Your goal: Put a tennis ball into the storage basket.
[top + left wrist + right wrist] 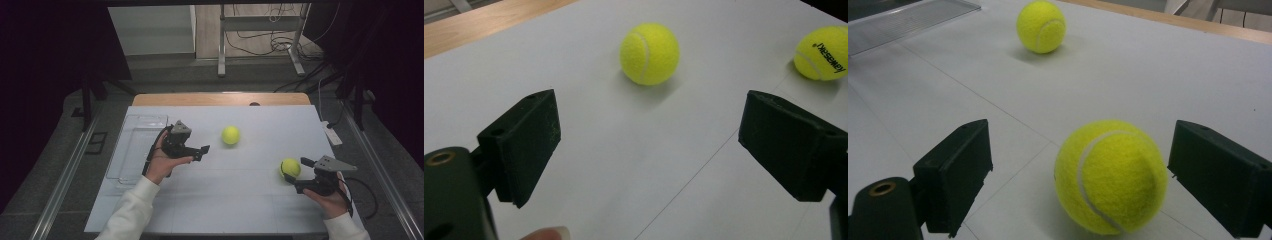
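Neither tennis ball is lifted yet. The right claw [1073, 175] stands wide around the near ball [1110, 176], pads apart from it; the left claw [649, 145], wide and empty, faces the far ball [649, 53] beyond, both on the bench [240, 200]

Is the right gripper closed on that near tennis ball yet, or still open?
Open. In the right gripper view the right gripper has its jaws standing wide, with the near tennis ball between them on the white table and a gap on each side.
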`<state>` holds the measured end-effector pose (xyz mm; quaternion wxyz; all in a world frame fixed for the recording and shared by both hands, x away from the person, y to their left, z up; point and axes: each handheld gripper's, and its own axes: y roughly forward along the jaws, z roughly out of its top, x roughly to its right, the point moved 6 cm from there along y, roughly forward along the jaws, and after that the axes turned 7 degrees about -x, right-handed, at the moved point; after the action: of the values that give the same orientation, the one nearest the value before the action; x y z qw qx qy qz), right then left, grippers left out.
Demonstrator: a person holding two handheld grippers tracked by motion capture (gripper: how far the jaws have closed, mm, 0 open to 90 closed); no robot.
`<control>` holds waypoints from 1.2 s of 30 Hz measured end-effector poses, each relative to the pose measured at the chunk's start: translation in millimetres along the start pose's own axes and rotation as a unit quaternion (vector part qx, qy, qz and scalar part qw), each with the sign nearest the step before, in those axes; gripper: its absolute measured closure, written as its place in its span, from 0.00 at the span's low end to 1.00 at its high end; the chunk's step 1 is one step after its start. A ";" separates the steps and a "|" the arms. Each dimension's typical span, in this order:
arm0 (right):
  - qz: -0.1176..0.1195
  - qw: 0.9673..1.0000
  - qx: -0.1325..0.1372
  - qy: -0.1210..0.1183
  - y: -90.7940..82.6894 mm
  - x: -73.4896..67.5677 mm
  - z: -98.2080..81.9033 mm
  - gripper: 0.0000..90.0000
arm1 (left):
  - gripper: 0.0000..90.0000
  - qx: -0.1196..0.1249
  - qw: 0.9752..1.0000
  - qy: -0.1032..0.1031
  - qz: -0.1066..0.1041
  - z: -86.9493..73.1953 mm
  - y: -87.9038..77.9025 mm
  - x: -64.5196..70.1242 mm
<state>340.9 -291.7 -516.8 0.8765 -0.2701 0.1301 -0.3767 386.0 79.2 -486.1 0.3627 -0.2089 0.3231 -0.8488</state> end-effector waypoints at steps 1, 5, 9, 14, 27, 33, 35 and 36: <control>0.000 1.000 0.000 0.000 -0.2 -0.1 0.1 0.12 | 0.12 0.000 1.000 0.001 -0.001 1.0 0.7 0.6; -0.001 1.000 0.001 0.000 -0.4 -0.5 0.7 0.12 | 0.12 -0.002 1.000 0.007 -0.003 4.7 6.0 2.7; 0.000 1.000 0.001 -0.001 -0.2 -0.5 0.6 0.12 | 0.12 -0.005 1.000 0.006 -0.004 6.3 9.5 2.4; 0.000 1.000 0.001 -0.001 -0.3 -0.5 0.4 0.12 | 0.12 -0.004 1.000 0.005 -0.005 9.5 10.9 2.1; -0.002 1.000 0.000 -0.001 -1.8 -0.4 -0.1 0.12 | 0.12 -0.006 1.000 0.009 -0.004 14.7 15.0 3.1; -0.002 1.000 0.000 0.001 -1.8 0.5 -0.9 0.12 | 0.12 -0.011 1.000 0.004 -0.003 15.1 19.0 0.2; -0.002 1.000 -0.001 0.001 -1.8 1.0 -1.1 0.12 | 0.12 -0.012 1.000 0.001 -0.003 15.4 20.6 -0.9; -0.002 1.000 -0.001 0.001 -1.8 1.0 -1.0 0.12 | 0.12 -0.013 1.000 0.000 -0.003 15.5 21.6 -1.1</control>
<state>340.1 -293.8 -516.6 0.8753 -0.2704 0.1311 -0.3788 406.2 62.5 -490.4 0.3573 -0.2142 0.3333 -0.8458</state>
